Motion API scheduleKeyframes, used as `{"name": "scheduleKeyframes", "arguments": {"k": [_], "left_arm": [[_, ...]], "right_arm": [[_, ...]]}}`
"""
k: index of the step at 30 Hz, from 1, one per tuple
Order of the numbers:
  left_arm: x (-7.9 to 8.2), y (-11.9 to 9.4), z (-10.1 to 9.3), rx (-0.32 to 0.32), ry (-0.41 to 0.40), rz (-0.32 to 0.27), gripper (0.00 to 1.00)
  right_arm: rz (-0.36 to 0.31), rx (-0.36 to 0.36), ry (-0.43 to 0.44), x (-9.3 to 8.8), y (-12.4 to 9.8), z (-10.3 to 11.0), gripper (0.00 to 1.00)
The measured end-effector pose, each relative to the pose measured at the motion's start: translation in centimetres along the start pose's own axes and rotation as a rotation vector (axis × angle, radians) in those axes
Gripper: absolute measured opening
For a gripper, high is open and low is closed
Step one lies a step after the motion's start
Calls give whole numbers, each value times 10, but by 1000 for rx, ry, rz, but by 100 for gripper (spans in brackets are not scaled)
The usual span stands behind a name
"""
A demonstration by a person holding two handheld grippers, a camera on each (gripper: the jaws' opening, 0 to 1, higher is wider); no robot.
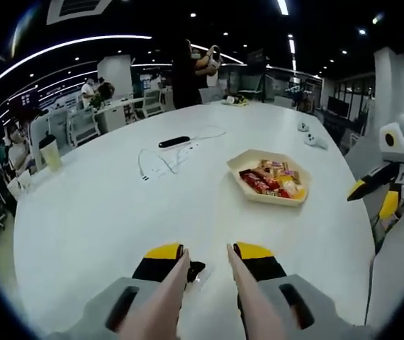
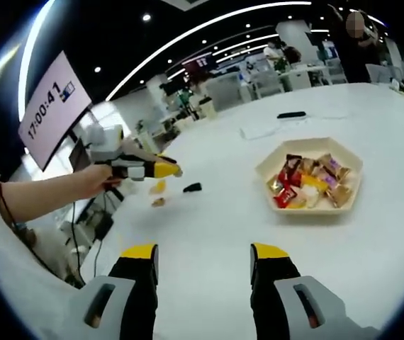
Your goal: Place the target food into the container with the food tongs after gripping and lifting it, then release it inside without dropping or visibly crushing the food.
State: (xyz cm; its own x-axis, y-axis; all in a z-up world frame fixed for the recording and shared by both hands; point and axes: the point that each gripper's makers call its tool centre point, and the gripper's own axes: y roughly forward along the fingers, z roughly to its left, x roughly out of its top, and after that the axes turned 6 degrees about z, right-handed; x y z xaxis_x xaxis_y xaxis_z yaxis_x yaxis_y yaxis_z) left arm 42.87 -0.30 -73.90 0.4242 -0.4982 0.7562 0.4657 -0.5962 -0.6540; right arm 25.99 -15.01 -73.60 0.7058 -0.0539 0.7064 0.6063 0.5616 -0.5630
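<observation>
A beige hexagonal tray of wrapped candies sits on the white round table. At the bottom of the left gripper view, my left gripper holds pale pink food tongs. The tong arms are spread, one along each jaw, with their tips over the near table, well short of the tray. A small black item lies beside the tong tips. My right gripper stands open with nothing in it, short of the tray. It is also at the right edge of the left gripper view.
A black remote, a white cable, a lidded cup and white controllers lie on the table. A hand holds the left gripper at the table's edge. A wall screen reads 17:00:41. People stand at the far side.
</observation>
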Motion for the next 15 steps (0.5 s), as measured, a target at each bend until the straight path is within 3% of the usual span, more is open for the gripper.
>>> {"name": "scheduleKeyframes", "arguments": {"k": [15], "left_arm": [[-19, 21, -3, -30, 13, 51, 27]], "right_arm": [[3, -23, 43, -4, 3, -8, 51]]}}
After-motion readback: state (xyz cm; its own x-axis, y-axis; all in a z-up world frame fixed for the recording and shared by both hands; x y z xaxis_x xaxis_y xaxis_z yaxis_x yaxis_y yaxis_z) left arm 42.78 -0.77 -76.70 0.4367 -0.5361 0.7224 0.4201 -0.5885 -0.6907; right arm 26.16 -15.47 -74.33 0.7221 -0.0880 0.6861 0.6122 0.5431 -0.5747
